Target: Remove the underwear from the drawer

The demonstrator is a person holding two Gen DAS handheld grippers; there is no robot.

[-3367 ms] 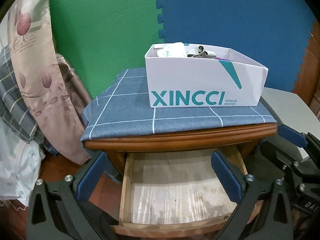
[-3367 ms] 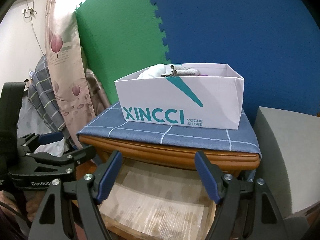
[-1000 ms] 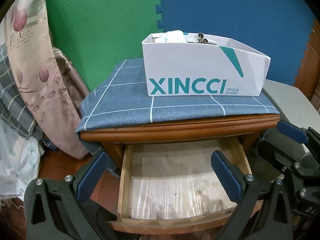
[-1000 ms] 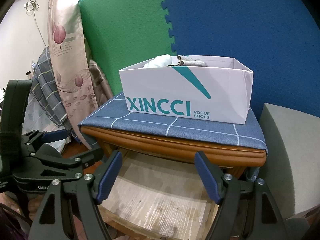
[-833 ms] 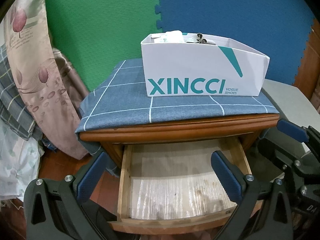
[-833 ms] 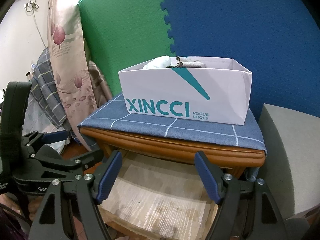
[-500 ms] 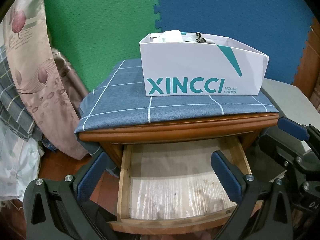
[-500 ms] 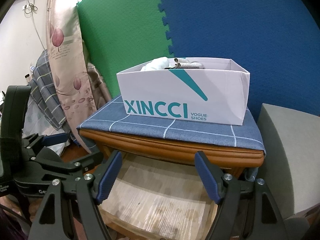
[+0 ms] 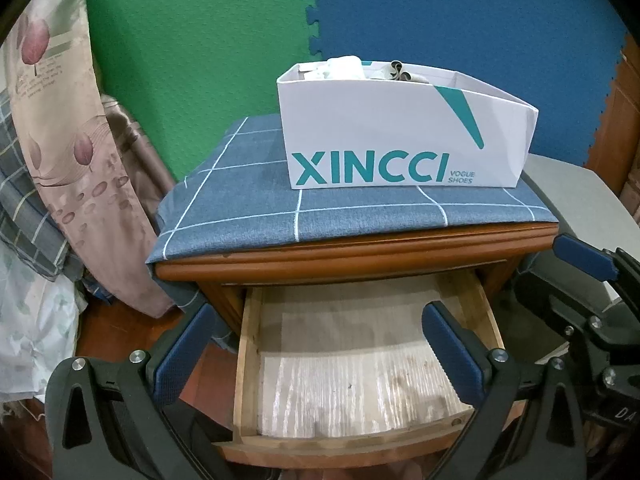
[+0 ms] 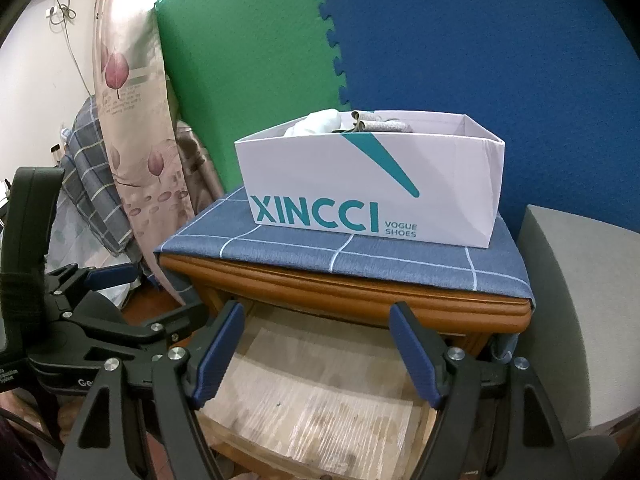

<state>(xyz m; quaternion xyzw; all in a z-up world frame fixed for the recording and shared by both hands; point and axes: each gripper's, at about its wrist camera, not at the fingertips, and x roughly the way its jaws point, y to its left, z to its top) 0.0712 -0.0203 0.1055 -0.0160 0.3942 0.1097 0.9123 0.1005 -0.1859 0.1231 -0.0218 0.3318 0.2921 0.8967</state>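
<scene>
A wooden nightstand (image 9: 352, 256) stood against green and blue foam mats. A blue checked cloth (image 9: 248, 216) covered its top, and a white shoe box (image 9: 400, 128) sat on the cloth's far right. Below, the drawer (image 9: 248, 364) stood pulled out, its liner bare.

The nightstand (image 9: 352, 256) stands before the foam-mat wall (image 9: 440, 20). On its top lies a cloth (image 9: 248, 208), and on the cloth, toward the right and the back, stands a shoe box (image 9: 400, 136) with folded fabric items (image 9: 344, 68) inside at its left end. Under the top, the drawer (image 9: 248, 360) is pulled out toward the cameras. To the left of the nightstand hangs a curtain (image 9: 60, 128), with bedding (image 9: 24, 208) behind it. To the right stands a low block (image 10: 580, 288), just beside the nightstand.
</scene>
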